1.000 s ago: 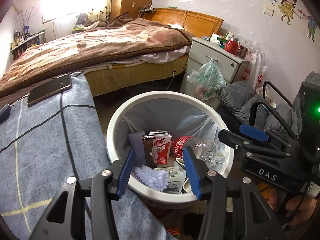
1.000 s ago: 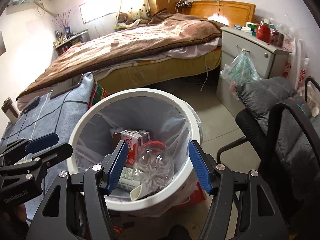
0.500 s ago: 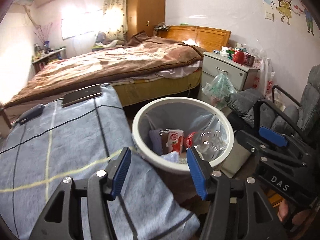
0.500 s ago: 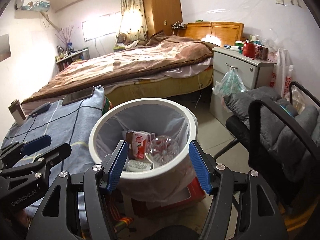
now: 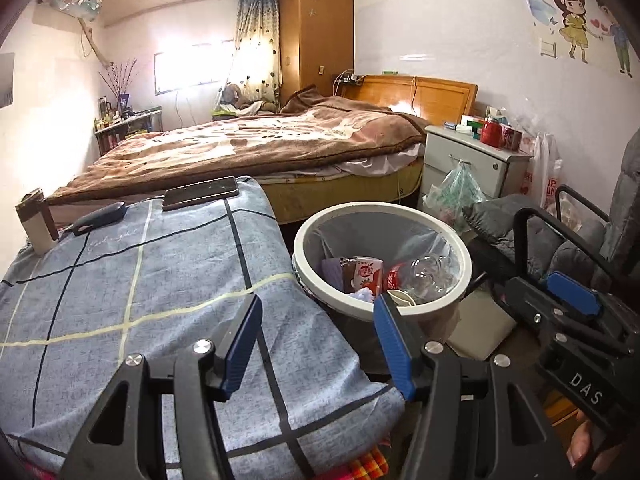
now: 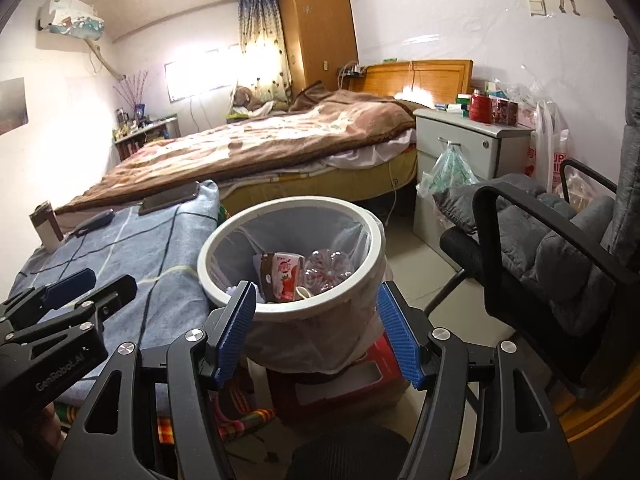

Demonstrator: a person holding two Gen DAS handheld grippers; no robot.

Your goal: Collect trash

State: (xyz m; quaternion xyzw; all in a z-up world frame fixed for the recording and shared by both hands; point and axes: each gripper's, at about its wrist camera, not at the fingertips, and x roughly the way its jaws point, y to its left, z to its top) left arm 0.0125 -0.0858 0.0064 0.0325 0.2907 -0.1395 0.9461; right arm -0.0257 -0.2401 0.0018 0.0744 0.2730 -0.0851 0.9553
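Your round white trash bin with the clear plastic liner (image 6: pixel 291 264) sits on the floor just beside the table, perched on what looks like a red box (image 6: pixel 360 380). Inside it you've already got a red-and-white drink carton (image 6: pixel 282 276), a clear crumpled plastic bottle with a red label (image 5: pixel 424 276), a purple bit of something (image 5: pixel 332 272) and some white scraps, so collecting looks pretty far along, going by what's in there.

Your left gripper (image 5: pixel 316 344) has its blue pads spread wide with nothing between them, hanging over the edge of the table with the blue-grey checked cloth (image 5: pixel 120 280). Your right gripper (image 6: pixel 316 328) is the same deal, wide and empty, sitting low in front of the bin.

As for what's left: the cloth looks free of obvious trash. What's on it is a dark phone (image 5: pixel 200 192), a black oval thing on a cable (image 5: pixel 100 216) and a small brown-and-white box standing upright at the far corner (image 5: pixel 36 220). The box could maybe be trash, can't tell from here. The phone obviously stays put.

Further out there's the bed with the brown blanket (image 6: pixel 260 140), the white nightstand (image 6: pixel 472 148) and the grey padded chair (image 6: pixel 560 232).
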